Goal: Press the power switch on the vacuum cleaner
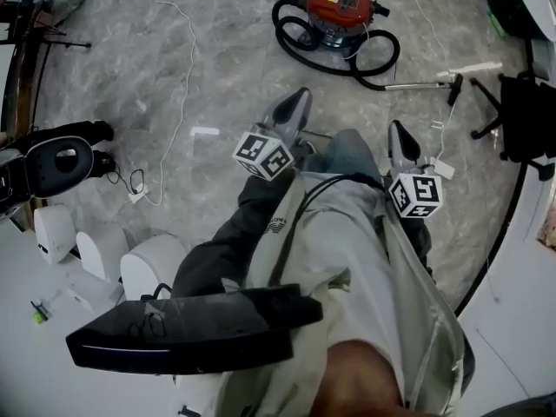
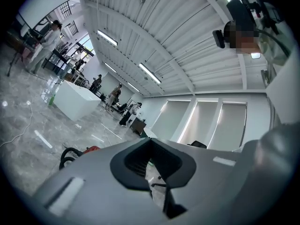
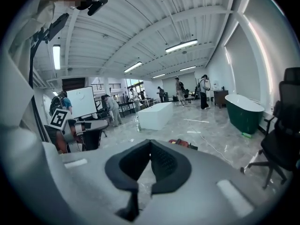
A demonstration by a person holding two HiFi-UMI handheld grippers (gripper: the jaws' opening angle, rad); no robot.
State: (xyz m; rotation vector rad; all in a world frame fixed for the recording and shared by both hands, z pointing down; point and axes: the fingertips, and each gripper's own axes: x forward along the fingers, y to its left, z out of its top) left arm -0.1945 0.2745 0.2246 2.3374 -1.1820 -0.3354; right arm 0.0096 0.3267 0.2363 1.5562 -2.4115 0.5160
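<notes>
The vacuum cleaner [image 1: 339, 11], a red-topped canister with a coiled black hose [image 1: 300, 33] and a wand [image 1: 417, 83], stands on the marble floor far ahead. Its switch is too small to make out. My left gripper [image 1: 294, 109] and right gripper [image 1: 398, 137] are held close to the person's body, well short of the vacuum. Both point forward, jaws shut and holding nothing. In the left gripper view the vacuum cleaner [image 2: 90, 149] peeks out left of the gripper [image 2: 150, 140]. In the right gripper view the vacuum cleaner [image 3: 182, 143] shows just beyond the gripper [image 3: 150, 142].
A black office chair [image 1: 521, 115] stands at the right. A white cable [image 1: 178, 85] runs across the floor to a power strip [image 1: 137, 195]. White rounded units [image 1: 100, 250] and a black seat-like device [image 1: 56, 159] sit at the left. A green bathtub [image 3: 243, 111] and people stand farther off.
</notes>
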